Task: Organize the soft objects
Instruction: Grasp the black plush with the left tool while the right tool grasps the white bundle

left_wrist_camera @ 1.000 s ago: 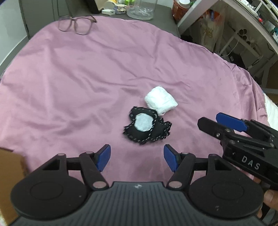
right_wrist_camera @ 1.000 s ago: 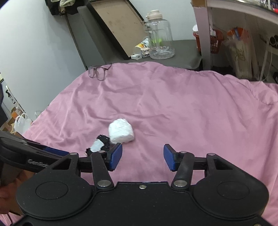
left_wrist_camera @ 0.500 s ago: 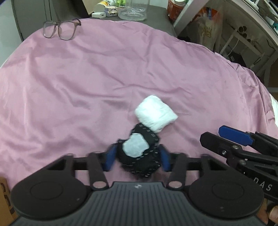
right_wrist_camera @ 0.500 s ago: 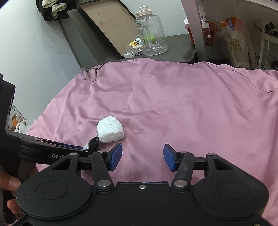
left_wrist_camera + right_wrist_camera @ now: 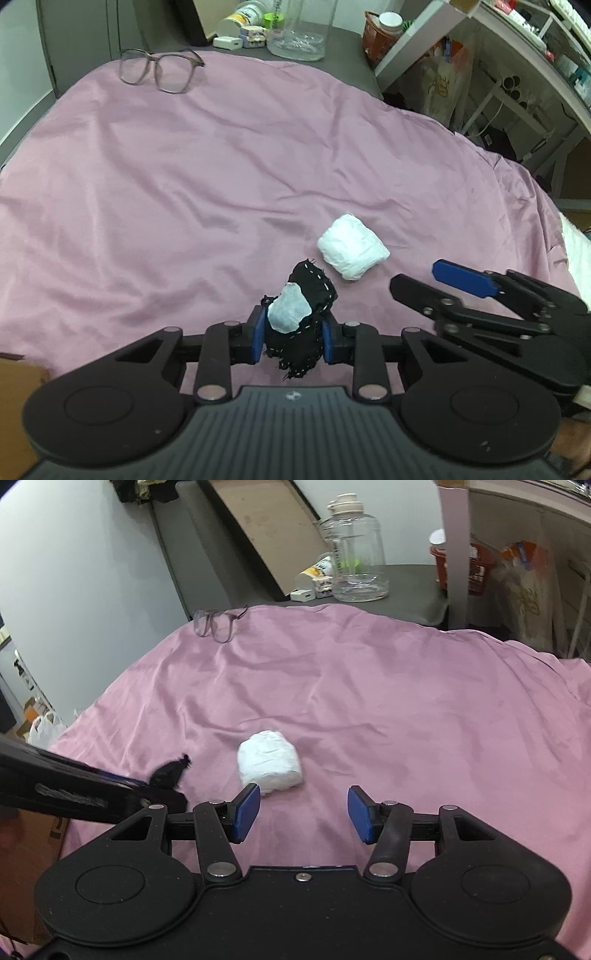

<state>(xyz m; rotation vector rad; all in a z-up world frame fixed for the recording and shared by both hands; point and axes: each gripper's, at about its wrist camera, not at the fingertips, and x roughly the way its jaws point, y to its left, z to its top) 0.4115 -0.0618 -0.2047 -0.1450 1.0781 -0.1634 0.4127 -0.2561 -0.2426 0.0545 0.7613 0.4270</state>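
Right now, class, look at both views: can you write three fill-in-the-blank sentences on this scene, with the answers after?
1. The left tongs are closing on the ____ toy.
2. The white bundle lies on a ____ sheet.
3. Between the right tongs there is ____.

Answers: black; pink; nothing

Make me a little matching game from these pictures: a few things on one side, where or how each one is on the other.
Things:
1. black felt toy
2. white bundle
3. glasses
4. right gripper

States:
A. at the pink sheet's far edge
B. open, nothing between its pads
C. squeezed between the left gripper's closing pads
D. lying free mid-sheet

Pairs: 1-C, 2-D, 3-A, 4-B
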